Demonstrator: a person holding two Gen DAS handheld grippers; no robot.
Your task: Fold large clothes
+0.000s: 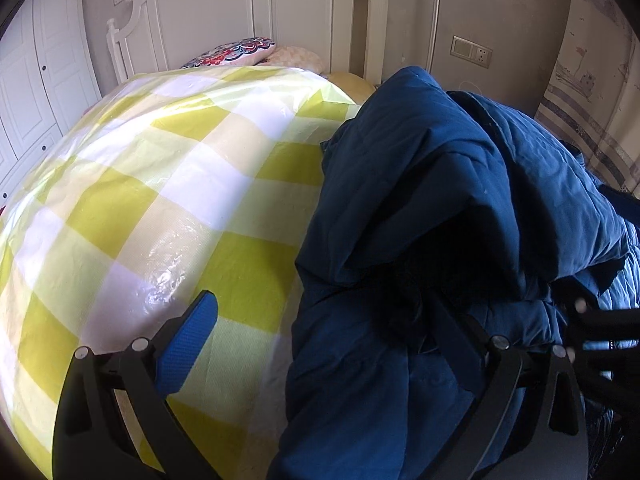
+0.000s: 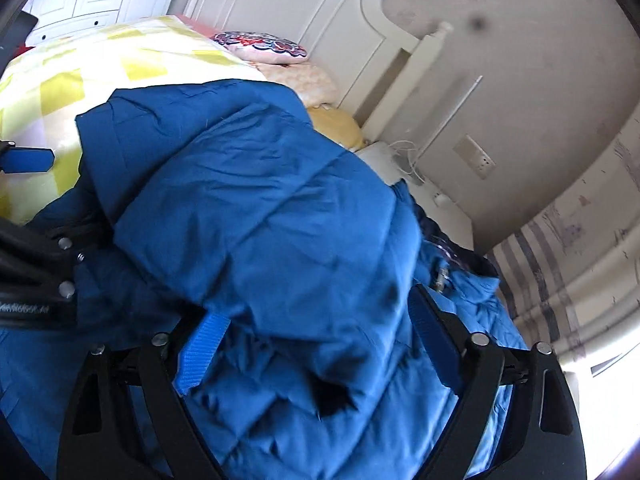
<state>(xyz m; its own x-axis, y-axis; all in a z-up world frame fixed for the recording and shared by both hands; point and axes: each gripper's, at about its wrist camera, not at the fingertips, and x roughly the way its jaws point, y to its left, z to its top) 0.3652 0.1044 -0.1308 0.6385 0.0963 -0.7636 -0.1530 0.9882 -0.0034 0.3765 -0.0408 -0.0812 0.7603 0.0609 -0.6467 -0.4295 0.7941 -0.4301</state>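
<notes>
On the bed (image 1: pixel 120 208), which is lying under a yellow-and-white checked cover sealed in clear plastic, a big blue padded jacket (image 2: pixel 256 216) is sitting heaped along the side nearest the wall, with part of it doubled over the rest, so the fold is looking only partly made (the heap is too bunched to say whether that part is a sleeve or a side panel). The left tool (image 1: pixel 328 344) is reaching in from the open-cover side with its jaws standing wide apart; one blue pad is showing clear over the cover, while the other finger is disappearing into the fabric, so it is clamping nothing that can be seen. The right tool (image 2: pixel 316 340) is sitting over the top layer with the padded bulk bulging up between its fingers (image 2: pixel 202 350); its jaws are standing apart, and whether the pads are actually pressing the cloth I cannot tell. Judging from this, the next move is calling for a firm pinch on the loose upper layer, then carrying it across and flattening it.
</notes>
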